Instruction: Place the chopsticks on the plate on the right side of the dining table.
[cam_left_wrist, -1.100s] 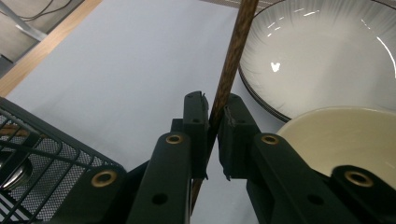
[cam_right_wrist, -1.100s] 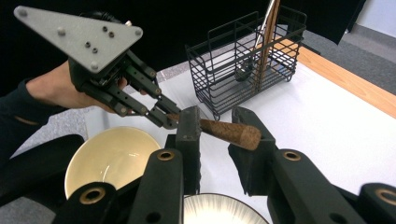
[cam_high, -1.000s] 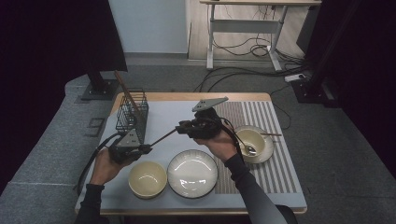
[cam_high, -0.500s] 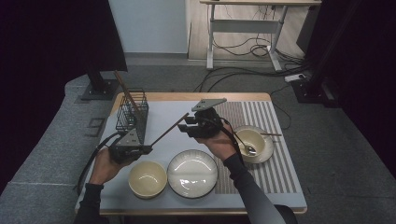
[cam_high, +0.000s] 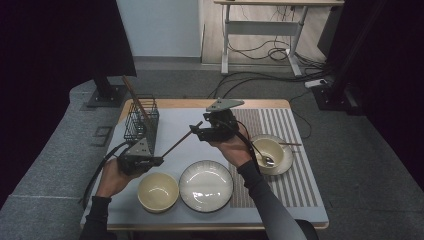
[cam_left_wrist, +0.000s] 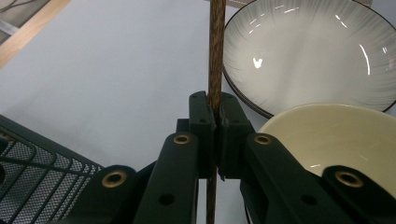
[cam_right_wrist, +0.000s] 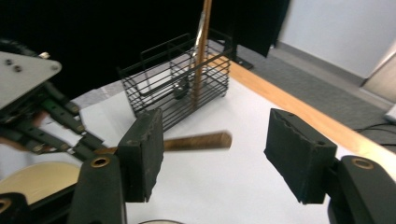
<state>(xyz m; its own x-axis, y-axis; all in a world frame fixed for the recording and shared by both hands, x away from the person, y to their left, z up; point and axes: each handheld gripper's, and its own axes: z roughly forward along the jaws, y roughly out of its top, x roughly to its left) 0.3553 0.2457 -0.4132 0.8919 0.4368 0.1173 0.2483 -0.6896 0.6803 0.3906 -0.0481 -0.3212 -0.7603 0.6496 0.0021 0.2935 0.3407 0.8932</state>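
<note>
The chopstick (cam_high: 176, 144) hangs in the air above the pale mat of the table (cam_high: 170, 125), slanting from the left gripper (cam_high: 150, 161) up toward the right gripper (cam_high: 196, 131). In the left gripper view the dark wooden stick (cam_left_wrist: 215, 56) runs straight up from between fingers (cam_left_wrist: 201, 126) that are pinched tight on it, so that end is firmly held. In the right gripper view the stick's blunt end (cam_right_wrist: 198, 141) lies between two fingers (cam_right_wrist: 142, 149) that stand wide apart; they have just been opening, and although the stick's end is still in the gap, the pads no longer press on it. So the hand-over looks done: the chopstick now belongs to the left gripper alone. Behind the left hand stands a black wire basket (cam_high: 141, 120) with another chopstick (cam_high: 134, 95) leaning upright in it, which is probably where this one is headed. What seems left is for the right gripper to back away and for the left one to swing the stick upright and drop it into the basket. Nearer the person sit a cream bowl (cam_high: 158, 191) and a grey plate (cam_high: 206, 185), and off to the right a bowl with a spoon (cam_high: 270, 152) on the striped mat.
</note>
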